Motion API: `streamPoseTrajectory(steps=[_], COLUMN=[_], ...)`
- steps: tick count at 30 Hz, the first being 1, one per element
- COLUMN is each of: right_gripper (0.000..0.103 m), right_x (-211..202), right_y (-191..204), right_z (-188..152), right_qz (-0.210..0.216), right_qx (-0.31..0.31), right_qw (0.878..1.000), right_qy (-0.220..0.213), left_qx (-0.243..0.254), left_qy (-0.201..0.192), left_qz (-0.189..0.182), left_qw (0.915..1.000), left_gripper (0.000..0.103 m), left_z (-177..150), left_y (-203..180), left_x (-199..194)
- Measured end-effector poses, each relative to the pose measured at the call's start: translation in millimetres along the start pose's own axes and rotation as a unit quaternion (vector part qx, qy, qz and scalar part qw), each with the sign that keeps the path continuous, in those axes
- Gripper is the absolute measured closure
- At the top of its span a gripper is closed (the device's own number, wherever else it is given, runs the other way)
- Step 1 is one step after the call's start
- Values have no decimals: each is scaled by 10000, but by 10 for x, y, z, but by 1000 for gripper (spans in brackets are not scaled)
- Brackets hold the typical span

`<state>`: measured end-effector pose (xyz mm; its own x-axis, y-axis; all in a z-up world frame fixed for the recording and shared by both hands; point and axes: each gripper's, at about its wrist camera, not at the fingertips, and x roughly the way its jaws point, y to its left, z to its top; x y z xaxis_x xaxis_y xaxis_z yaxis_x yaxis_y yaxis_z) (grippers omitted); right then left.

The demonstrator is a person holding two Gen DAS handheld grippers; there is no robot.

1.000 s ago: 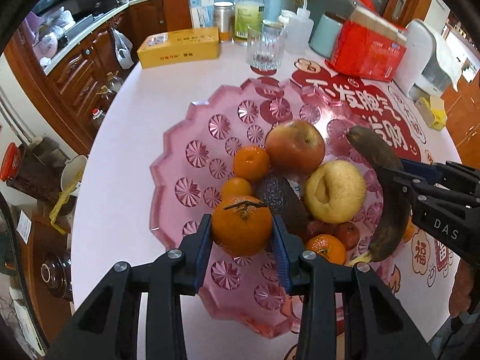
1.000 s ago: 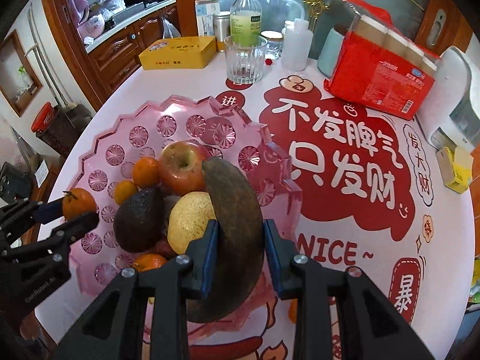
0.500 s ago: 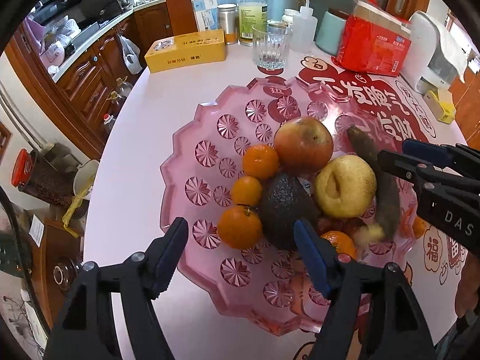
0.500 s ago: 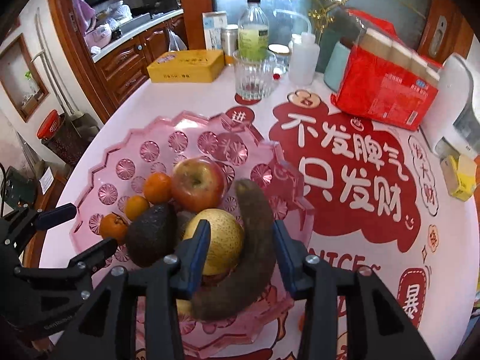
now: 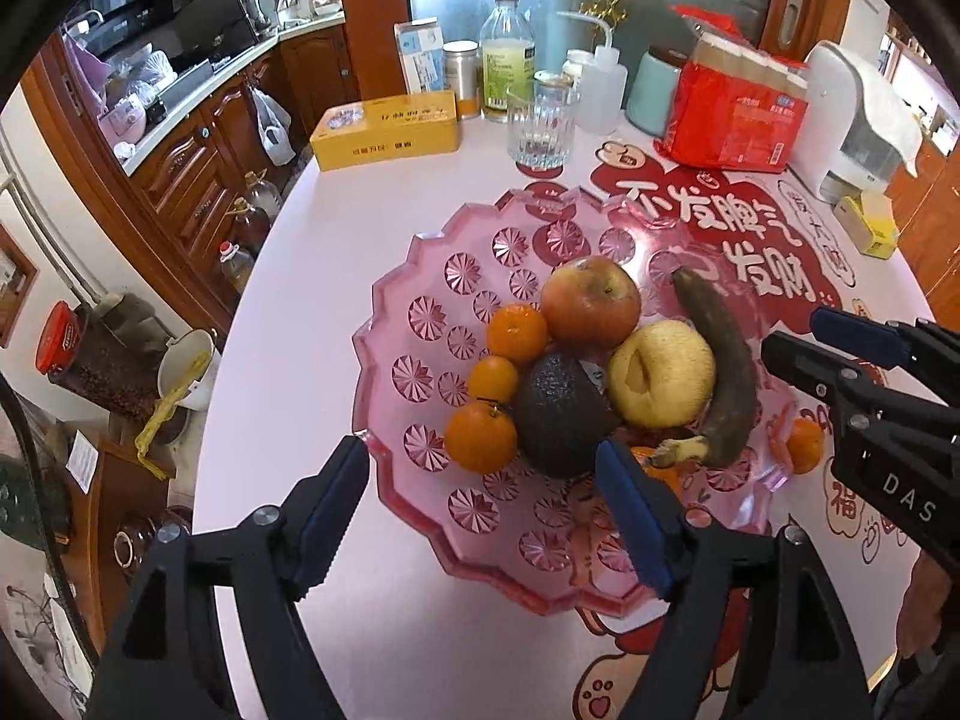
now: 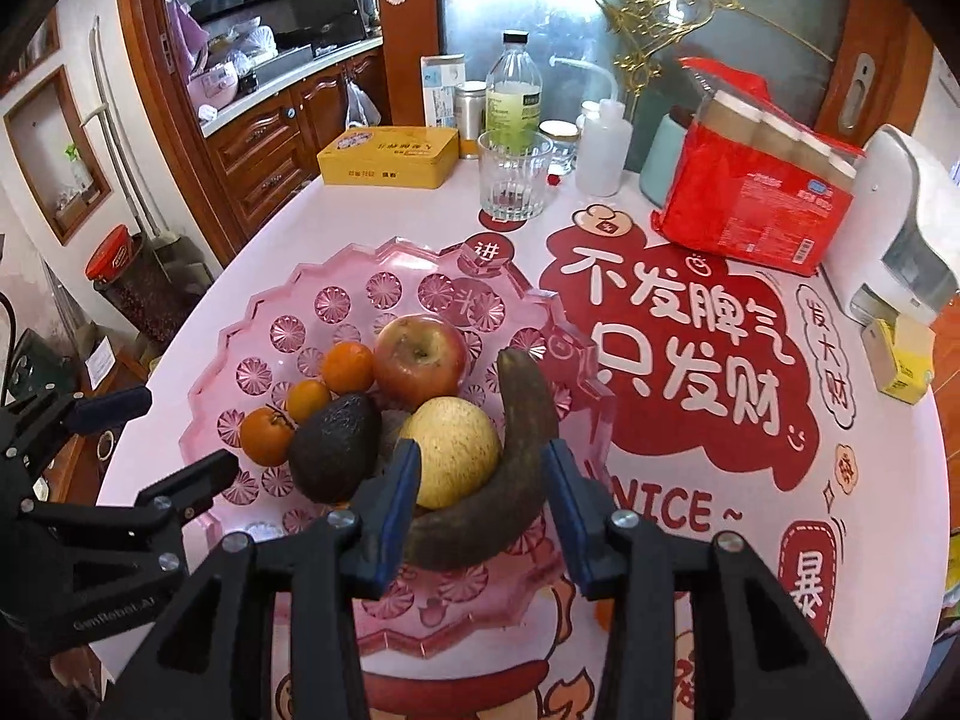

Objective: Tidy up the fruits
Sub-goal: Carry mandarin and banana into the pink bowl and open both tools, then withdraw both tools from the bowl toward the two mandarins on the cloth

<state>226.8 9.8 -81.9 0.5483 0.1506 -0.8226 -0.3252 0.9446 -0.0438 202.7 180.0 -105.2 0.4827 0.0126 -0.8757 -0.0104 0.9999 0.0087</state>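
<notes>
A pink glass plate (image 5: 420, 372) (image 6: 288, 324) holds an apple (image 5: 591, 303), a pear (image 5: 660, 372), an avocado (image 5: 561, 414), a brown banana (image 5: 720, 360) (image 6: 528, 420) and three tangerines. The nearest tangerine (image 5: 480, 438) lies loose just beyond my left gripper (image 5: 480, 510), whose jaws are opening with nothing gripped. My right gripper (image 6: 480, 504) is open above the plate's near rim. The banana rests in the plate between its pads, untouched. Each gripper shows at the edge of the other's view: the right gripper (image 5: 798, 336), the left gripper (image 6: 180, 432).
Behind the plate stand a yellow tin (image 5: 387, 129), a drinking glass (image 5: 540, 126), a bottle (image 5: 507, 54), a red package (image 5: 732, 114) and a white appliance (image 5: 858, 120). One more tangerine (image 5: 804, 447) lies by the plate's right rim. The table's edge curves down the left.
The left gripper let go of the tangerine, opened wide and drew back upward. The right gripper released the banana, which now lies in the plate by the pear, and pulled back.
</notes>
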Motion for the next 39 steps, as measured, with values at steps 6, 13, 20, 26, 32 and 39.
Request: streamPoseTrajectory(steps=[6, 13, 20, 26, 32, 39], right_gripper=[60, 60, 60, 60, 60, 60], right_x=[-261, -617, -1025, -1338, -1454, -1220], right_y=[1, -13, -179, -527, -1078, -1683], right_z=[-131, -333, -481, -604, -737, -940], right_qz=[-24, -35, -52, -243, -518, -468], right_qx=[51, 8, -85, -272, -416, -333], right_qw=[9999, 9993, 9977, 9956, 9941, 9968], right_qy=[-161, -373, -667, -859, -854, -547], left_qx=[34, 75, 15, -5, -9, -141], left_qy=[-196, -426, -728, -867, -806, -525], left_qz=[-23, -18, -15, -78, -127, -109], left_qw=[9998, 9991, 9973, 9962, 9967, 9985], left_gripper=[26, 24, 19, 18, 17, 17], left_z=[-84, -206, -264, -286, -305, -384], left_y=[-52, -184, -439, -859, -1411, -1942], left_x=[-298, -667, -1035, -1232, -1177, -851])
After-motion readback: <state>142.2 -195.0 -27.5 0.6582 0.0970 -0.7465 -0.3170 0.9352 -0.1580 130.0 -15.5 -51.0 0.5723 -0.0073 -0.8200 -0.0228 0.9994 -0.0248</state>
